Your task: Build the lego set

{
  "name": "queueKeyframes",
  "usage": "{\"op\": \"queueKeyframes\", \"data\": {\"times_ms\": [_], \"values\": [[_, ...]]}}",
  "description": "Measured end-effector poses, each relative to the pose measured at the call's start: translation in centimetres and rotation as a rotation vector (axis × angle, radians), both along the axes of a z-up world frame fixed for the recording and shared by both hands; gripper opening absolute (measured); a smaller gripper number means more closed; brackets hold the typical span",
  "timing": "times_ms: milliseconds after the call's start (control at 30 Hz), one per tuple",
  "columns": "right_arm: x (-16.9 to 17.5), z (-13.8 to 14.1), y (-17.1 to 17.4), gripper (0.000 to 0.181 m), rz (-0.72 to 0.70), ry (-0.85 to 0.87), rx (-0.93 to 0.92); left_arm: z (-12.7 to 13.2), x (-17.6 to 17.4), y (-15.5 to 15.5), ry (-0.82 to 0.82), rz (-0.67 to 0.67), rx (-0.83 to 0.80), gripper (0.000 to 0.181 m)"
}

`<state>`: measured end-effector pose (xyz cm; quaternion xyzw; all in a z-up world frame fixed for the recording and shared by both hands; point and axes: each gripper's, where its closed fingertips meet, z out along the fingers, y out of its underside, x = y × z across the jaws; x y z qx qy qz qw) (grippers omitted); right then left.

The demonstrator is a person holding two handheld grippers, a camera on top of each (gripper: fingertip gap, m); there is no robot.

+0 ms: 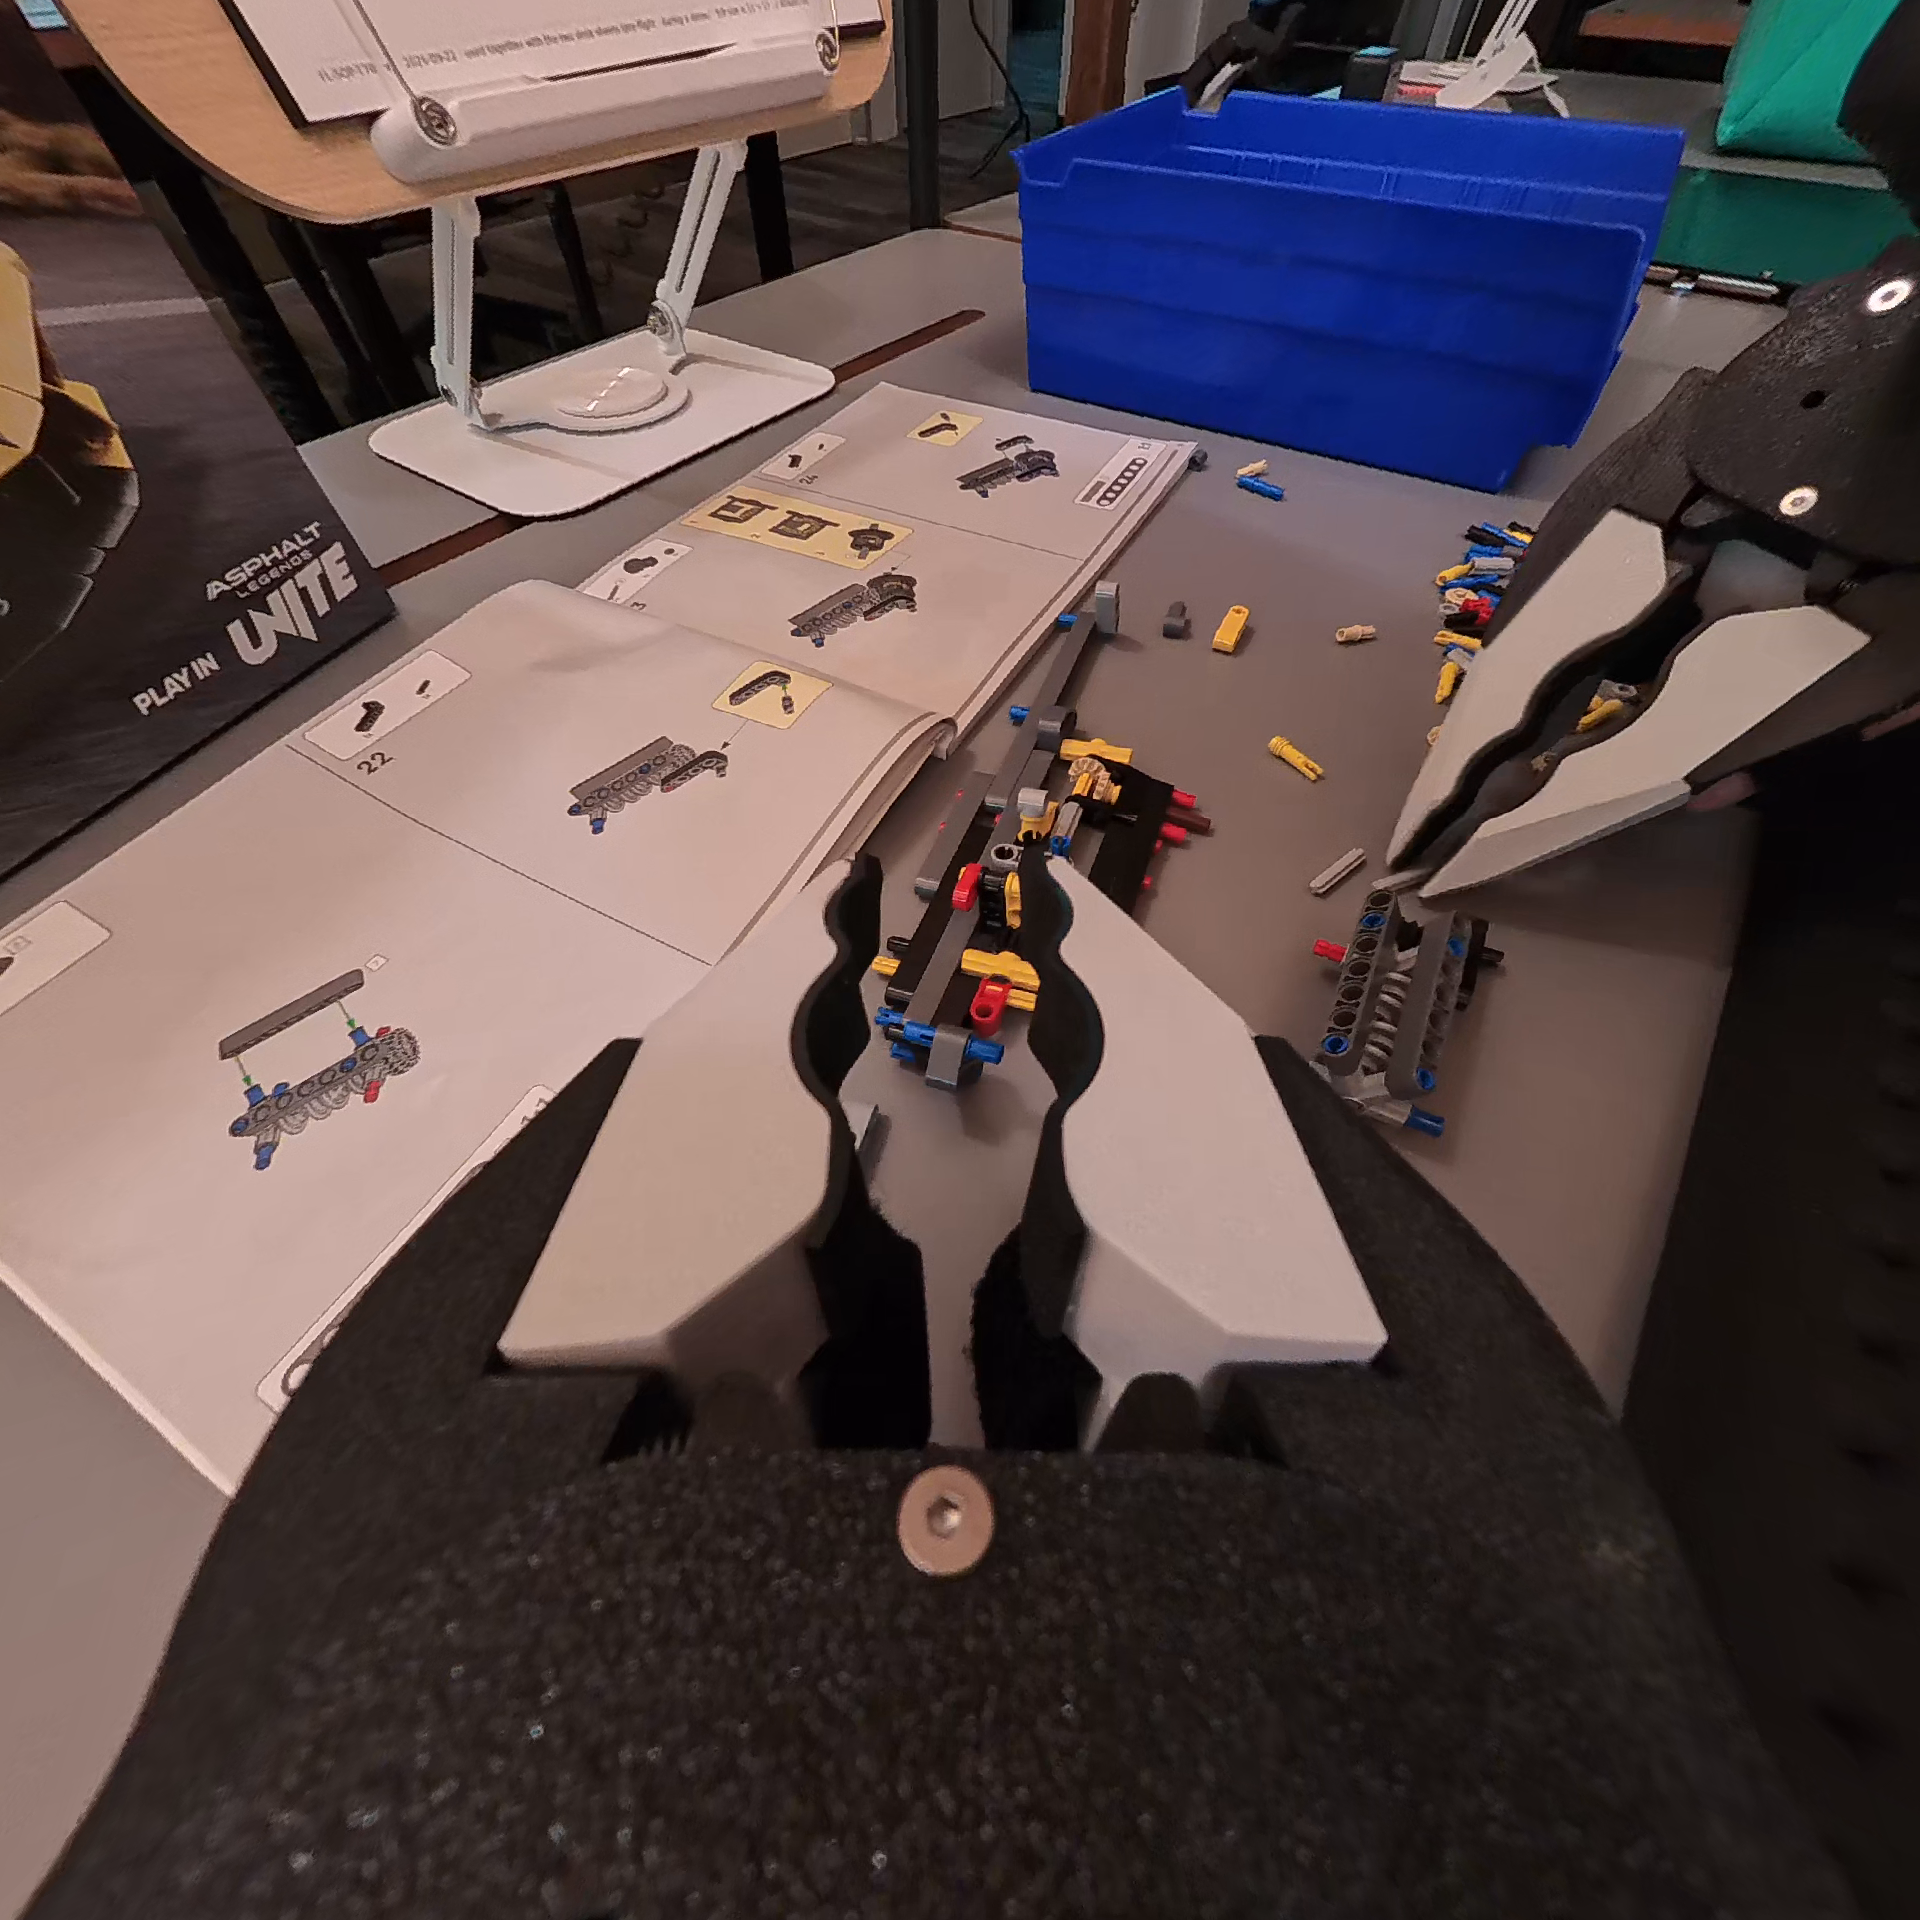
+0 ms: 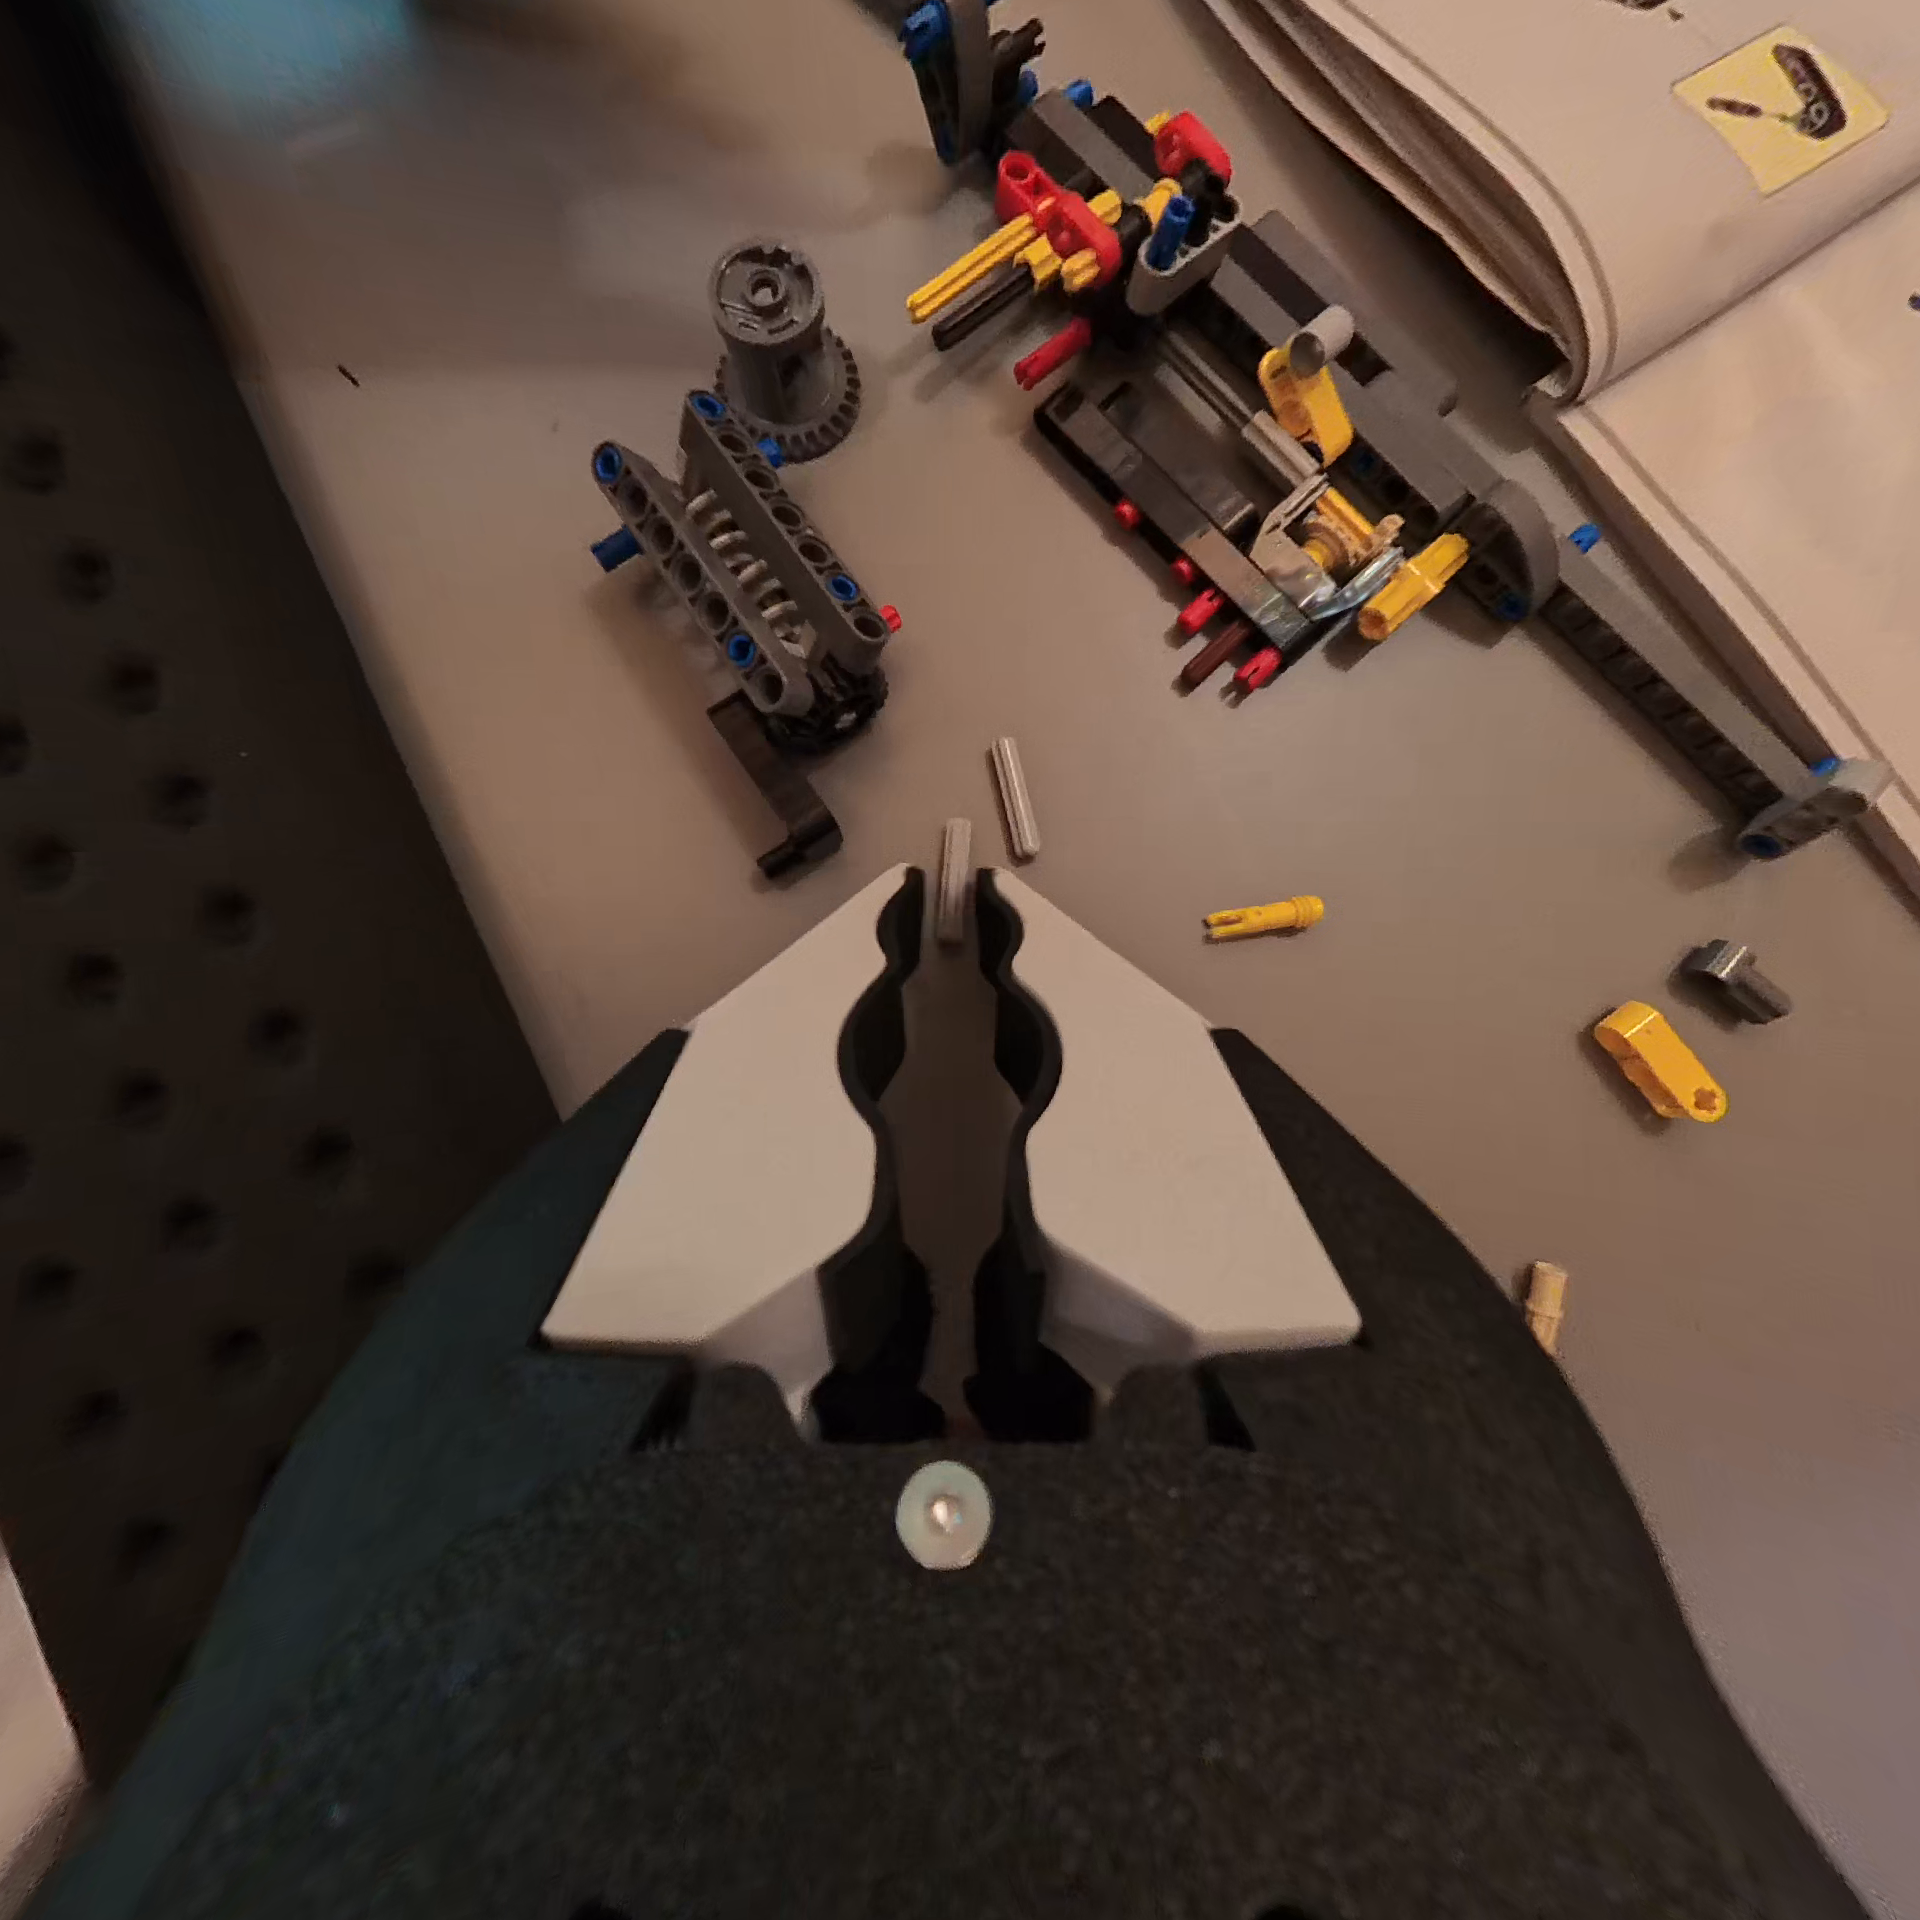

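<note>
My left gripper is open and empty, low over the table, with the near end of the long black-and-grey chassis build lying between and beyond its fingertips. My right gripper is shut on a short light-grey axle that sticks out past its tips. In the left wrist view the right gripper hovers just above the grey engine block build. In the right wrist view the engine block lies ahead to the left and the chassis ahead to the right.
A second grey axle lies just ahead of the right tips. A grey gear drum, yellow pin and yellow connector lie loose. The open instruction booklet, a blue bin, a parts pile and a white stand surround them. About 15 cm separates my left fingertips from my right. From the left gripper's tips to the grey gear drum is close to 7 cm.
</note>
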<state>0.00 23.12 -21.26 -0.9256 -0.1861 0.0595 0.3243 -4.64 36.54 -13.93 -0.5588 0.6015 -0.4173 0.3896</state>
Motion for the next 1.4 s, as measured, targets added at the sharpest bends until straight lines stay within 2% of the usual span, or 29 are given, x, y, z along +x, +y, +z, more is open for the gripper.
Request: {"op": "queueKeyframes", "data": {"times_ms": [133,300,400,700,900,1133,1233,1400], "values": [[1.9,2.1,-1.5,0.016,-0.099,0.084,0.081,-0.2,0.1,-0.2,0.008,-0.007,0.004,0.026],[10.8,3.3,-7.3,0.015,-0.41,0.05,0.145,-0.3,0.3,-0.5,0.015,-0.022,0.005,0.025],[13.1,2.8,-9.8,0.015,-0.483,0.025,0.101,-0.5,0.5,-0.8,0.023,-0.034,0.011,0.025],[11.9,1.4,-10.0,0.014,-0.466,0.064,0.039,-0.9,0.4,-0.8,0.037,-0.03,0.012,0.025],[11.5,0.7,-12.3,0.012,-0.461,0.02,-0.024,-0.8,0.7,-0.9,0.036,-0.036,0.018,0.025],[13.4,1.4,-14.3,0.012,-0.532,-0.022,-0.026,-0.8,0.9,-1.1,0.034,-0.045,0.012,0.025],[13.7,2.0,-14.2,0.012,-0.538,-0.015,-0.008,-0.8,1.0,-1.3,0.037,-0.05,0.021,0.025],[12.1,1.6,-13.3,0.012,-0.48,-0.017,-0.022,-1.0,0.8,-1.4,0.042,-0.049,0.03,0.025]]}}
